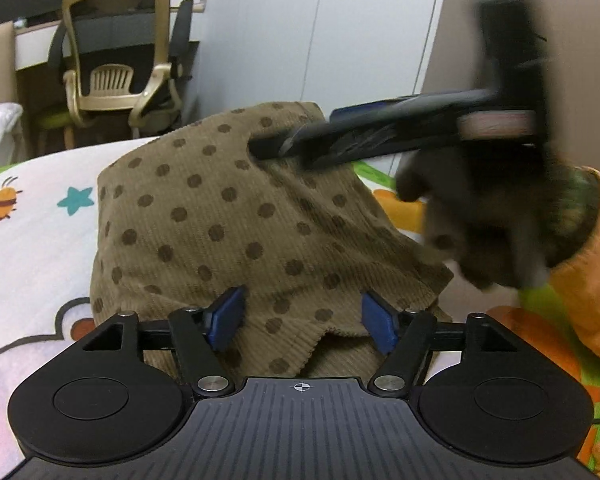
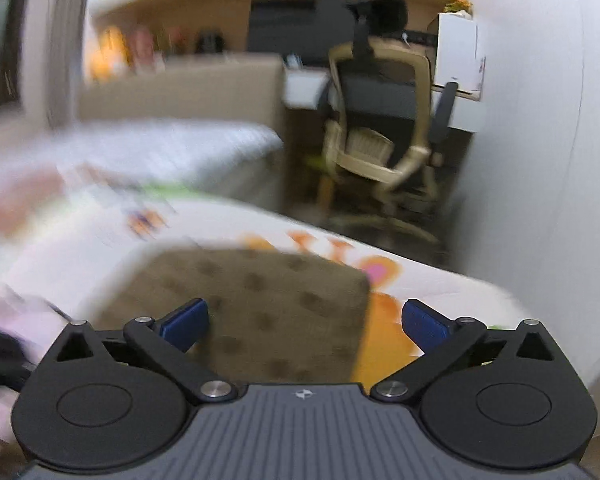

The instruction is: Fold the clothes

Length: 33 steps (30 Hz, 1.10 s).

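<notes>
Holding my left gripper (image 1: 302,318) open over the near hem of the brown dotted garment (image 1: 220,216) on the bed sheet (image 1: 36,216), I'd pinch squarely; my right gripper (image 2: 304,326), also open, should slow before grabbing farther up.

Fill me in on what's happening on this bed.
A person with a handheld gripper in each hand is folding a brown polka-dotted corduroy garment on a cartoon-print bedsheet. The left gripper is open over the garment's near edge, gripping nothing. The right gripper is also open above the garment; from the left camera it appears blurred by the far edge, and whether it touches the cloth is unclear.
</notes>
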Motion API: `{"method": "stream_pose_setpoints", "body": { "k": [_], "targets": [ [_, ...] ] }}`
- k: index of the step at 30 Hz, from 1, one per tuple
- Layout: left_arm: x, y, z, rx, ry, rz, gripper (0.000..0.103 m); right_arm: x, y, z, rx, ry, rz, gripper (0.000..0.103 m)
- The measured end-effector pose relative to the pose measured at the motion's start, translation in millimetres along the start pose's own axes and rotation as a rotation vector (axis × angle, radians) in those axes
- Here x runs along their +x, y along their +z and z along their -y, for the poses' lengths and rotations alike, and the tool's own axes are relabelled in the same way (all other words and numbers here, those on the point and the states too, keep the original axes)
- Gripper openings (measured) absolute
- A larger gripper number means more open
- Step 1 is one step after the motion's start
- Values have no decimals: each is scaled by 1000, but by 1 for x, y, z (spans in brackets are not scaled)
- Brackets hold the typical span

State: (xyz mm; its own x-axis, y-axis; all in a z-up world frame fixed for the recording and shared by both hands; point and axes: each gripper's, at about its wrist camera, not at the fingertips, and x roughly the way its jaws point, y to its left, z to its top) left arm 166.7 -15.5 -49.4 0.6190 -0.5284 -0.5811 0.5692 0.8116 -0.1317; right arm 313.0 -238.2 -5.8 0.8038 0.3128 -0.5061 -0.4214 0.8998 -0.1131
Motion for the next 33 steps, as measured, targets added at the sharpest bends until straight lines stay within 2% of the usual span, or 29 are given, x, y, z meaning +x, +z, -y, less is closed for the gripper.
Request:
{"method": "stream_pose_setpoints", "body": {
  "k": [2, 3, 8, 11, 14, 17, 19, 22, 25, 27, 29, 31, 32, 33],
  "targets": [
    [0, 2, 1, 2, -10, 5, 74, 21, -7, -2, -74, -63, -52, 103],
    [1, 3, 1, 2, -14, 6, 74, 26, -11, 0, -64, -65, -64, 103],
    [-4, 7, 6, 12, -30, 5, 76, 33, -19, 11, 15, -34, -84, 103],
    [-25, 19, 2, 1, -82, 48, 84, 34, -23, 14, 29, -19, -81, 103],
    [-44, 43, -17, -61, -103, 136, 90, 35, -27, 24, 101, 18, -90, 103],
    [-36, 70, -44, -184, -124, 187, 92, 37, -31, 33, 178, 59, -106, 103],
    [-13, 83, -62, -282, -142, 144, 90, 36, -31, 37, 206, 76, -119, 103],
    [28, 93, -83, -383, -98, 42, 84, 26, -26, 45, 241, 94, -117, 103],
    [48, 92, -93, -406, -101, 25, 85, 11, -19, 60, 314, 108, -52, 103],
    [52, 92, -92, -410, -104, 25, 86, 15, -16, 72, 383, 97, -33, 103],
    [54, 92, -89, -395, -100, 20, 86, 35, -16, 80, 404, 41, -87, 103],
    [55, 91, -87, -381, -103, 16, 86, 62, -22, 79, 362, -23, -193, 103],
    [56, 90, -87, -380, -105, 15, 86, 70, -26, 76, 345, -34, -217, 103],
    [57, 90, -86, -379, -106, 15, 86, 70, -28, 72, 316, -49, -204, 103]
  ]
}}
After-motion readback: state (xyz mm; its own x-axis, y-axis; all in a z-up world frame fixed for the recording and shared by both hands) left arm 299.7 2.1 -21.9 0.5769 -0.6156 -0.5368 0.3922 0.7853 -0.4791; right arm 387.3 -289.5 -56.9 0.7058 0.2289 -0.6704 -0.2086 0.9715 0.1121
